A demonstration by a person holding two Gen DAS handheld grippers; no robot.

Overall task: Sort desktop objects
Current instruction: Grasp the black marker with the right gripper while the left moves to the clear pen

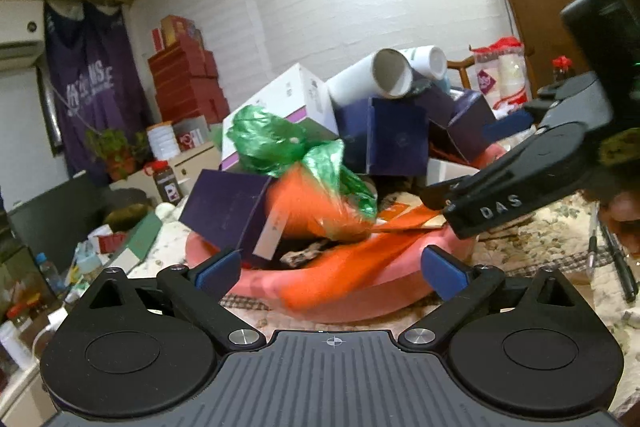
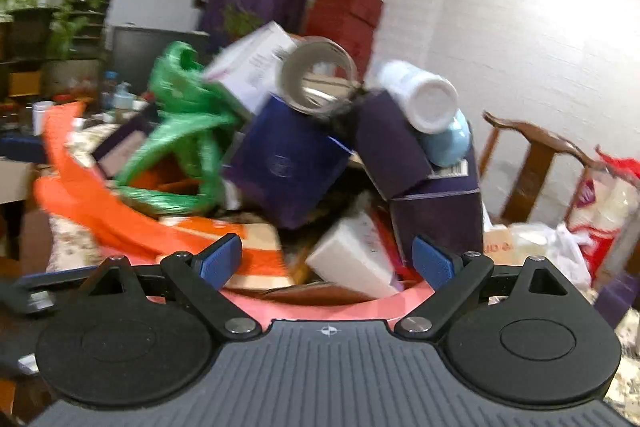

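Observation:
A pink basin (image 1: 400,301) (image 2: 320,307) on the patterned tablecloth is heaped with items. In it lie an orange bag (image 1: 308,205) (image 2: 84,195), a crumpled green plastic bag (image 1: 276,143) (image 2: 188,131), dark purple boxes (image 1: 230,209) (image 2: 288,163), a white box (image 1: 288,95) (image 2: 352,255) and white tubes (image 1: 390,73) (image 2: 316,77). My left gripper (image 1: 331,271) is open at the basin's near rim, with a fold of the orange bag lying between its blue pads. My right gripper (image 2: 327,261) (image 1: 470,161) is open over the basin's right side, holding nothing.
Pens (image 1: 616,267) lie on the tablecloth to the right of the basin. A wooden chair (image 2: 532,155) and a bag of packaged goods (image 2: 608,203) stand at the right. Bottles, jars and a green box (image 1: 140,239) crowd the table's left.

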